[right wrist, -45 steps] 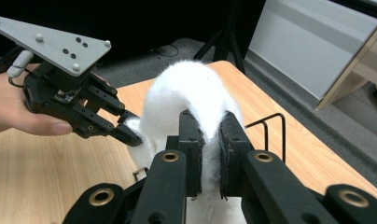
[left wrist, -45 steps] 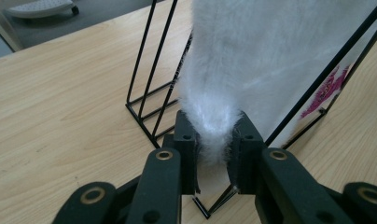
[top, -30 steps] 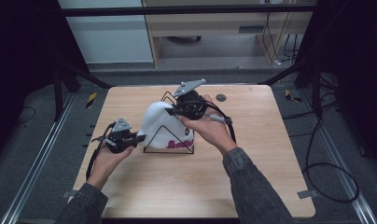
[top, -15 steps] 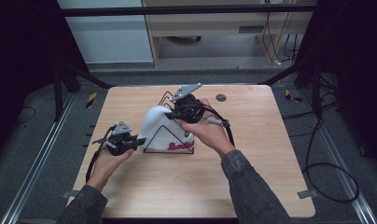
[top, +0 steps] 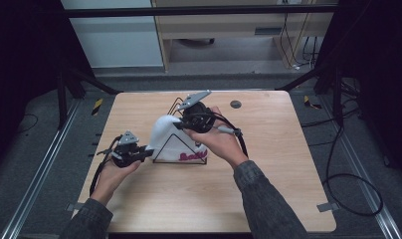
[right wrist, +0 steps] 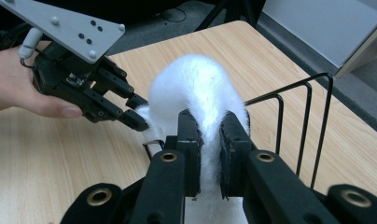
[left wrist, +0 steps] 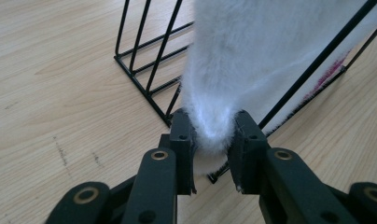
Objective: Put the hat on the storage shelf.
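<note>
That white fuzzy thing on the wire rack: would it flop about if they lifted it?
Probably floppy: the white fuzzy thing drapes over the wire rack and bunches where the left hand-held gripper and right hand-held gripper pinch it. It looks light for its size. The fuzzy pile likely grips rather than slips.

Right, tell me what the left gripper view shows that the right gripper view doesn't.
Left gripper view alone: pink lettering on the white fabric, and the rack's base wires on the table. Right gripper view alone: the left tool, a hand holding it, and the floor past the table edge. Both: jaws pinching the fluffy fabric, the black wire rack, the wooden table.
</note>
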The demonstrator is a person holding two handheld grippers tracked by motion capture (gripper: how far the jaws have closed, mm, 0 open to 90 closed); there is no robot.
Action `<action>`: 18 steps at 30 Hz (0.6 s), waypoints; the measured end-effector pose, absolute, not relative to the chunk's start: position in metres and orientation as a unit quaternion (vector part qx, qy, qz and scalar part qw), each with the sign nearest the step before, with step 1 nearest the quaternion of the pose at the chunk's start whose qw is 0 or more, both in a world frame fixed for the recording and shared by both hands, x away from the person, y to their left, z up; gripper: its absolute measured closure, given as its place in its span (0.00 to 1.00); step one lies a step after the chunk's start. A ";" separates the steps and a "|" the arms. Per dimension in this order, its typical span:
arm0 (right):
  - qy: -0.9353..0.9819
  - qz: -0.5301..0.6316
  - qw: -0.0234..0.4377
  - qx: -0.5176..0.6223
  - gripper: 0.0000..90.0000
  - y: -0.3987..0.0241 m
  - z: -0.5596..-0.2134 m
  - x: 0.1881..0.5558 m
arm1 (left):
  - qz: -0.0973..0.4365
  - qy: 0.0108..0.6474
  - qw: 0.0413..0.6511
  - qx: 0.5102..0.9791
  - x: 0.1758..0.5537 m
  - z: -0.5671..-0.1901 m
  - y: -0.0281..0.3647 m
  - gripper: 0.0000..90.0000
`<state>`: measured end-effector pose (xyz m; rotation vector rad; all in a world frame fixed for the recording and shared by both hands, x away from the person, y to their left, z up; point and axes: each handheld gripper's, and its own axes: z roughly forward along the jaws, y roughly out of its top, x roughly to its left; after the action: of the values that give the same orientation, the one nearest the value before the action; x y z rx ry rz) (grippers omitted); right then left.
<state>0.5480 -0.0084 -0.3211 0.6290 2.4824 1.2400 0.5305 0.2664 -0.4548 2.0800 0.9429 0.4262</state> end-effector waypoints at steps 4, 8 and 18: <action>0.865 0.429 0.147 0.217 0.89 -0.006 -0.322 0.548 | 0.163 0.374 0.395 0.823 0.531 -0.456 0.268 0.81; 0.864 0.429 0.147 0.217 0.88 -0.006 -0.324 0.549 | 0.165 0.372 0.393 0.825 0.530 -0.457 0.268 0.80; 0.859 0.442 0.146 0.215 0.80 -0.008 -0.321 0.545 | 0.179 0.380 0.400 0.815 0.526 -0.448 0.274 0.78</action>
<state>0.5448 -0.0077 -0.3209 0.6203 2.4722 1.2713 0.5264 0.2738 -0.4482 2.0609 0.9624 0.4540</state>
